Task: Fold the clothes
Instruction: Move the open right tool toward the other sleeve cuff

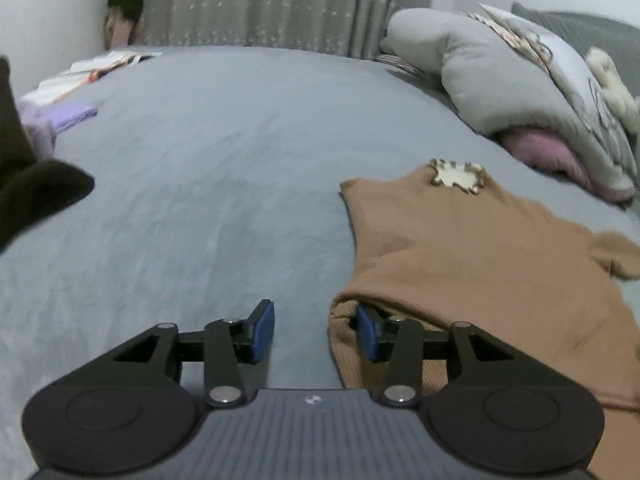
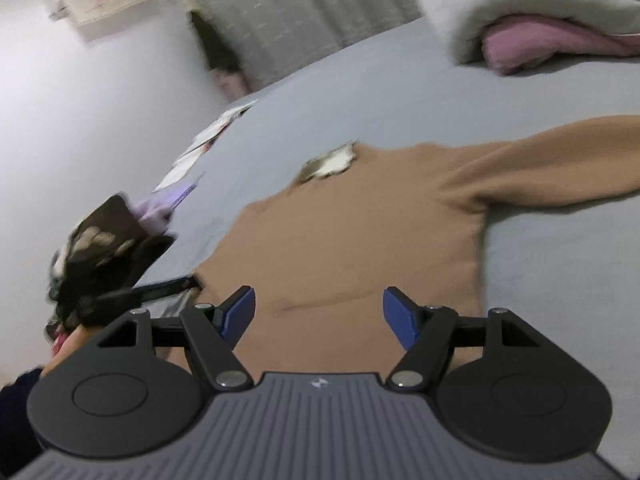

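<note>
Left wrist view: the left hand-held gripper (image 1: 315, 334) stands wide apart over a grey-blue bed sheet (image 1: 208, 184). Its right blue pad (image 1: 366, 338) is tucked under a fold at the edge of a tan ribbed knit sweater (image 1: 472, 248) lying on the bed; the left pad is over bare sheet. The sweater's cream lace collar (image 1: 456, 176) points toward a rumpled grey quilt (image 1: 500, 76) with a pink lining. A dark garment (image 1: 36, 192) sits at the left edge.

Right wrist view: the right hand-held gripper (image 2: 319, 316) is spread wide, holding nothing, above the sweater's lower body (image 2: 352, 240). One sleeve (image 2: 552, 164) stretches out right on the bed sheet (image 2: 560, 264). The picture is motion-blurred.
</note>
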`<act>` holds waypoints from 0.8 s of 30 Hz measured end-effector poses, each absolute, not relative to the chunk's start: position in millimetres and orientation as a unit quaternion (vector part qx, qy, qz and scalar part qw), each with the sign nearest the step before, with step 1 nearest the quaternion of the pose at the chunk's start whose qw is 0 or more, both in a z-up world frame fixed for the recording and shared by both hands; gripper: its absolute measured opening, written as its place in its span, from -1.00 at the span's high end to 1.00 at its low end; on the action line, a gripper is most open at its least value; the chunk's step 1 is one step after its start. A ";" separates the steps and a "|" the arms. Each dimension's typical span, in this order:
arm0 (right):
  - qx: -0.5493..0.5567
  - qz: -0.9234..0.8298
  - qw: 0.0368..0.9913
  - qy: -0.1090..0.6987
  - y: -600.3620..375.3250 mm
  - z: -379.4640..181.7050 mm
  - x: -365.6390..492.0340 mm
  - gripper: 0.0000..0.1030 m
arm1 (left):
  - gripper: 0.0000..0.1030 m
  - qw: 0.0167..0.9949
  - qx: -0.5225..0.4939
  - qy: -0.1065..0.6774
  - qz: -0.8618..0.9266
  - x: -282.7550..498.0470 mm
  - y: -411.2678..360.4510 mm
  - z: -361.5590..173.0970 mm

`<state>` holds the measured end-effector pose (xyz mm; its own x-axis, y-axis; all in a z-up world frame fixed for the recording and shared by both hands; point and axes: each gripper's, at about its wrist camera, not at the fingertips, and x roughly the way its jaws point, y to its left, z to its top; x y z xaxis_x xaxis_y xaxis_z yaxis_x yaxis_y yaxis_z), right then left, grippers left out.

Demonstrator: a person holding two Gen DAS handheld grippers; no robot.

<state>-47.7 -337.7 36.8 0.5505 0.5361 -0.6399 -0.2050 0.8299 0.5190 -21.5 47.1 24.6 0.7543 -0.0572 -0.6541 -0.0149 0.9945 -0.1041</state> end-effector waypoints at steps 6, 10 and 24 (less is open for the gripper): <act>0.191 0.227 0.840 0.455 -334.0 24.4 -42.8 -0.44 | 0.05 0.932 -0.064 0.356 0.009 -26.3 48.5 34.6; 0.194 0.227 0.840 0.453 -336.6 28.8 -43.6 -0.44 | 0.00 0.933 -0.054 0.357 0.003 -26.4 51.6 38.5; 0.171 0.245 0.850 0.434 -322.9 45.6 -51.3 -0.50 | 0.03 0.954 -0.062 0.285 -0.070 -38.1 56.6 73.7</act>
